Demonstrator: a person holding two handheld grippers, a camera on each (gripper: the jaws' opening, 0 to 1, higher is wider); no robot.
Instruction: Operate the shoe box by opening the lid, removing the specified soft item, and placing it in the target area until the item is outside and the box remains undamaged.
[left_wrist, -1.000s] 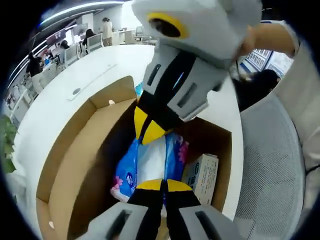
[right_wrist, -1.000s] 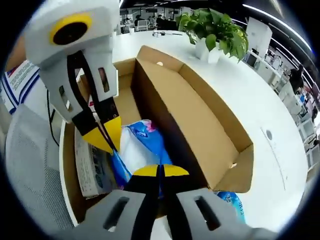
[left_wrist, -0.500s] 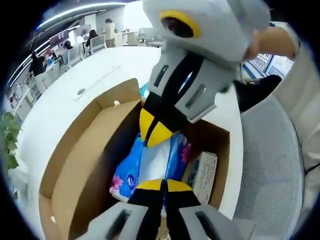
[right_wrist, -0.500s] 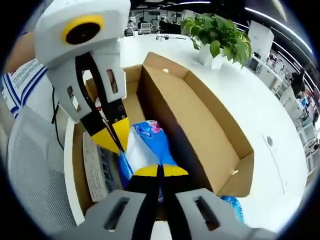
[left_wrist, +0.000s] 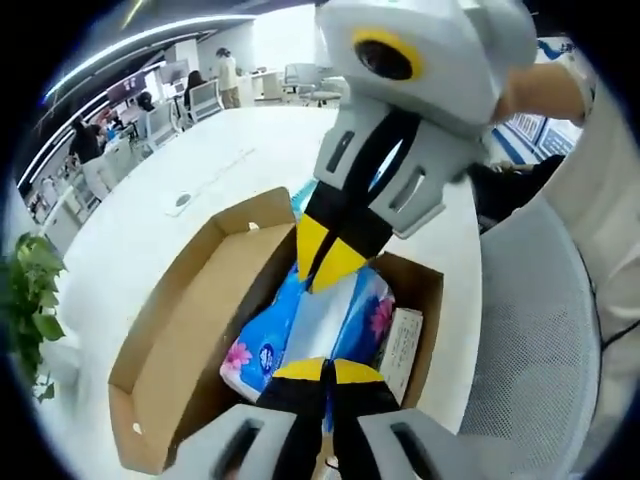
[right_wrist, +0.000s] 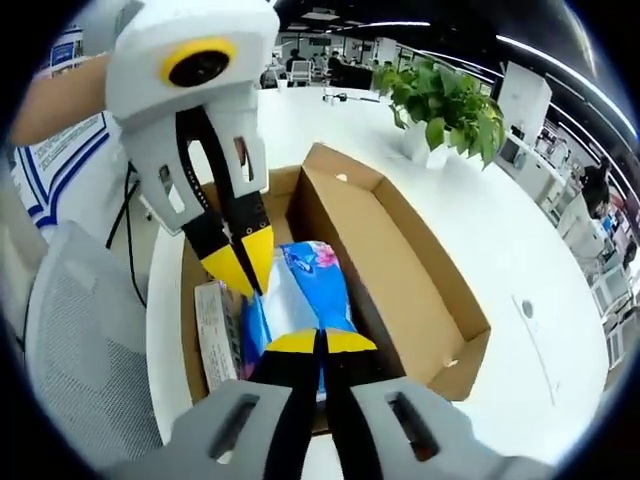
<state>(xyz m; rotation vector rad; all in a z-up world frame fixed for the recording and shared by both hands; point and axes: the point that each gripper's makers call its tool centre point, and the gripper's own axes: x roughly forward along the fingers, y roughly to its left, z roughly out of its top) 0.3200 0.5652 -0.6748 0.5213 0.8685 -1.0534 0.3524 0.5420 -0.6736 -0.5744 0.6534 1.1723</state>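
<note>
A soft blue and white tissue pack (left_wrist: 300, 330) hangs between both grippers over the open cardboard shoe box (left_wrist: 175, 330). My left gripper (left_wrist: 322, 372) is shut on the pack's near end. The right gripper (left_wrist: 328, 258) comes down from the upper right and is shut on the pack's far end. In the right gripper view, my right gripper (right_wrist: 320, 343) pinches the tissue pack (right_wrist: 312, 285), and the left gripper (right_wrist: 243, 265) grips it from the upper left. The shoe box (right_wrist: 410, 290) has its lid folded out flat beside it.
A small white carton (left_wrist: 400, 345) stands inside the box along one wall, also seen as the carton (right_wrist: 218, 330). The box rests on a white table (right_wrist: 500, 240). A potted plant (right_wrist: 440, 100) stands at the far side. A grey mesh chair (left_wrist: 530, 340) is beside the table.
Both grippers have risen with the tissue pack, which has come up from the box's floor. The box now looks smaller and farther below in both views.
</note>
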